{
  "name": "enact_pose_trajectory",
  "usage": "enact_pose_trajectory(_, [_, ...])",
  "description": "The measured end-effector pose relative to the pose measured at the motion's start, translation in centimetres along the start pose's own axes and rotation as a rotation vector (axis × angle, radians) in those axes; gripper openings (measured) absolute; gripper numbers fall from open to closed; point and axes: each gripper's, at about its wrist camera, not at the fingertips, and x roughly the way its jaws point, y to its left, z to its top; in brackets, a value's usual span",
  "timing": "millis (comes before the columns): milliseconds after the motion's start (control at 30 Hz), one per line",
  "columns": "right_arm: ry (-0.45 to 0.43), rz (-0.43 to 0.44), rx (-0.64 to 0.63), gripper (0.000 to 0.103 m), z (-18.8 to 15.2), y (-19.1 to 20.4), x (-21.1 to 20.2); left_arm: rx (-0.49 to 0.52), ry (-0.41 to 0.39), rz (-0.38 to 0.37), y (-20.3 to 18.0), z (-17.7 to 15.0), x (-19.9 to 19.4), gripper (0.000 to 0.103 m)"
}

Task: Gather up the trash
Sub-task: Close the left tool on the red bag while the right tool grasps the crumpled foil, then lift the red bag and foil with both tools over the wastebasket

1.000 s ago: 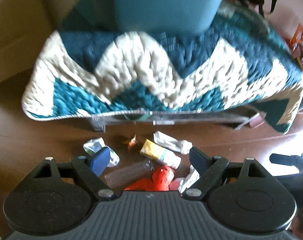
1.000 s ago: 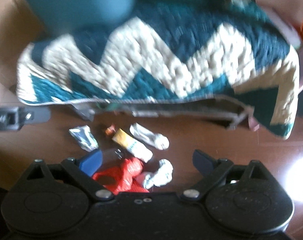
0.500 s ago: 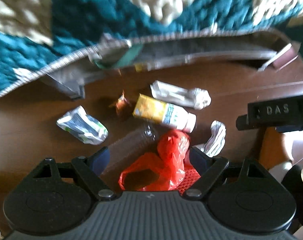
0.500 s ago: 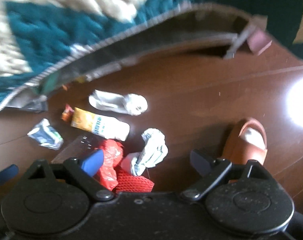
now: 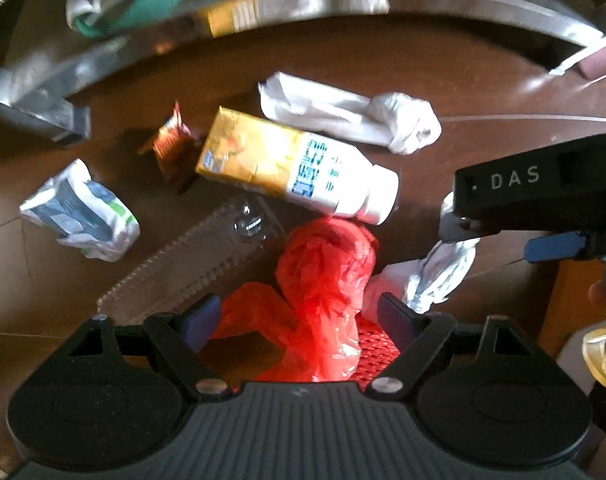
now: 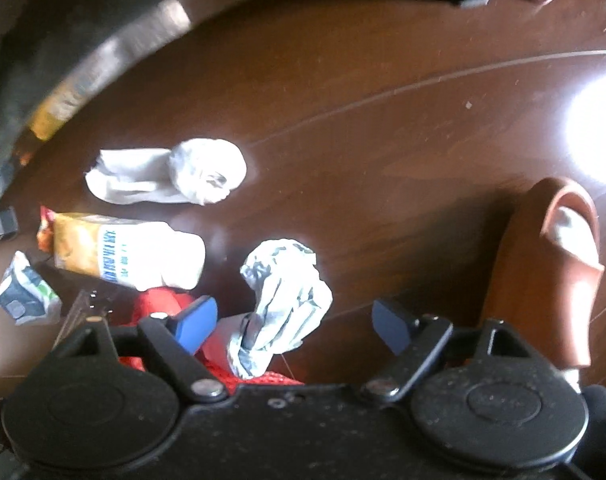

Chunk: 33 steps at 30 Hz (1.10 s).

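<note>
Trash lies together on the dark floor point(image 6: 383, 80): red bag point(image 5: 323, 272) sits between the wide, just narrowing jaws of left gripper point(image 5: 299, 320). Right gripper point(image 6: 295, 320) (also wide, narrowing) has the crumpled paper point(image 6: 283, 296) at 12 o'clock, untouched. Lower each straight, close on one piece only
</note>
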Motion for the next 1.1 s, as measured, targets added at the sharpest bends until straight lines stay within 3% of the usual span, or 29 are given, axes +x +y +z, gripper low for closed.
enact_pose_trajectory(200, [0.043, -0.005, 0.008, 0.073, 0.4, 0.0, 2.7, 0.001, 0.040, -0.008, -0.6, 0.0, 2.7, 0.063])
enact_pose_trajectory(333, [0.058, -0.007, 0.009, 0.060, 0.4, -0.3, 3.8, 0.017, 0.076, -0.018, -1.3, 0.0, 4.0, 0.046])
enact_pose_trajectory(733, [0.077, 0.007, 0.018, 0.022, 0.3, -0.6, 3.8, -0.131, 0.118, -0.104, -0.4, 0.2, 4.7, 0.014])
enact_pose_trajectory(1100, [-0.004, -0.014, -0.082, 0.015, -1.0, 2.0, -1.8, -0.168, 0.071, -0.116, 0.2, 0.1, -0.3, 0.010])
